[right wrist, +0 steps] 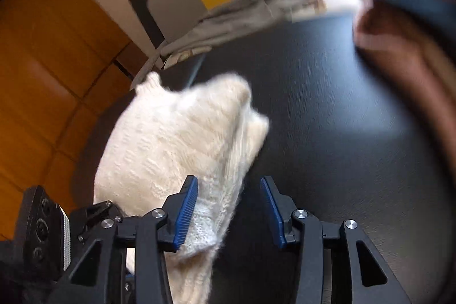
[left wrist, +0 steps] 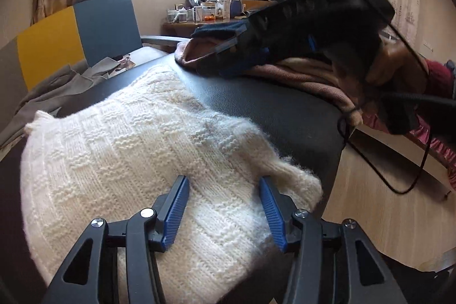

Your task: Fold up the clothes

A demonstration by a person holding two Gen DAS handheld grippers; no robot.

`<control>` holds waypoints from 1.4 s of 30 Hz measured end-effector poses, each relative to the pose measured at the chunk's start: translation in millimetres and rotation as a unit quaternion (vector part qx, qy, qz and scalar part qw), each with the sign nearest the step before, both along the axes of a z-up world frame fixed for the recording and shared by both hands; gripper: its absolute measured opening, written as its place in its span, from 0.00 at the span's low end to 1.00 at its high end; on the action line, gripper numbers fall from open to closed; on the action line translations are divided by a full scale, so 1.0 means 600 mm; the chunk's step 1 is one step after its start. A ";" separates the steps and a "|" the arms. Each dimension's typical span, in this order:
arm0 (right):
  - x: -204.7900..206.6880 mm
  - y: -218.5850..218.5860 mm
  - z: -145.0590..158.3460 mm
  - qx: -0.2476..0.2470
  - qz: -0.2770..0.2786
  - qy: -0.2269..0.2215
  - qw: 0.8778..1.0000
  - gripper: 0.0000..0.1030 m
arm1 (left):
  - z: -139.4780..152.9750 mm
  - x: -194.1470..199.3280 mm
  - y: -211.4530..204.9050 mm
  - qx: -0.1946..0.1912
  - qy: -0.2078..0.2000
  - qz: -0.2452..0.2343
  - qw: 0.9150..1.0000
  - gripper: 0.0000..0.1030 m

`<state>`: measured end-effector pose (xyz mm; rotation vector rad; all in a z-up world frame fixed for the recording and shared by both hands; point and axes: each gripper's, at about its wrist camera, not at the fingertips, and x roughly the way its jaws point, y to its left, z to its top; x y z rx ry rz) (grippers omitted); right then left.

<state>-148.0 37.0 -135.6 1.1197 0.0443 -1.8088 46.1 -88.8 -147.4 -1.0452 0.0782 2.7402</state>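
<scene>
Left wrist: pink clothes pile [left wrist: 299, 73] behind sweater [left wrist: 136, 150].

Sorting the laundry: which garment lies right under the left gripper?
The cream knitted sweater, spread under the left gripper; the pink and grey clothes lie farther back.

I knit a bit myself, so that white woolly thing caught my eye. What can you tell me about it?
The cream knit sweater is a thick, fuzzy wool-like garment with a checkered block pattern of knit textures and a ribbed edge. It lies bunched and partly folded on the black table, near its edge. The left gripper sits over it with jaws apart. The right gripper also stands open, one blue pad beside the ribbed end, not pinching it.
</scene>
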 end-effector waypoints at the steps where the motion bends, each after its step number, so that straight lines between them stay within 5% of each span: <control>1: 0.007 -0.003 0.020 -0.006 0.005 0.013 1.000 0.46 | 0.006 0.005 -0.001 -0.001 0.004 0.001 1.000 0.50; 5: 0.036 -0.048 0.077 -0.029 0.037 0.040 0.998 0.46 | 0.035 0.049 -0.025 0.019 0.033 0.015 0.999 0.51; 10: 0.038 -0.147 0.072 -0.023 0.012 0.014 1.000 0.46 | 0.051 0.089 -0.071 0.000 0.078 0.081 0.994 0.51; 15: 0.026 -0.199 0.013 0.047 -0.080 0.004 0.996 0.42 | -0.031 0.074 -0.088 0.015 -0.018 0.094 0.995 0.51; 18: 0.049 -0.188 -0.022 0.053 -0.104 0.068 0.991 0.40 | -0.047 0.081 -0.096 0.045 0.000 0.100 0.994 0.51; 22: 0.071 -0.187 -0.035 0.043 -0.109 0.121 0.986 0.40 | -0.014 0.088 -0.138 0.130 0.001 0.094 0.987 0.51; 24: 0.067 -0.189 -0.034 0.041 -0.102 0.120 0.987 0.40 | 0.023 0.098 -0.171 0.152 0.035 0.110 0.982 0.51; 29: 0.051 -0.176 -0.041 0.010 -0.088 0.098 0.991 0.40 | 0.087 0.037 -0.241 0.098 0.068 0.096 0.988 0.51; 35: 0.054 -0.175 -0.045 0.002 -0.078 0.113 0.991 0.40 | 0.044 -0.112 -0.295 0.071 -0.013 0.042 0.996 0.51; 37: 0.052 -0.173 -0.048 -0.004 -0.077 0.113 0.991 0.40 | 0.014 -0.140 -0.311 0.089 -0.051 0.031 0.994 0.51; 39: 0.053 -0.174 -0.049 -0.005 -0.075 0.121 0.990 0.40 | -0.035 -0.173 -0.346 0.154 -0.102 0.039 0.982 0.55; 41: 0.054 -0.176 -0.049 -0.002 -0.075 0.131 0.989 0.40 | -0.069 -0.183 -0.375 0.218 -0.116 0.056 0.967 0.55; 42: 0.055 -0.178 -0.049 0.000 -0.076 0.137 0.988 0.40 | -0.076 -0.181 -0.372 0.207 -0.106 0.060 0.971 0.55</control>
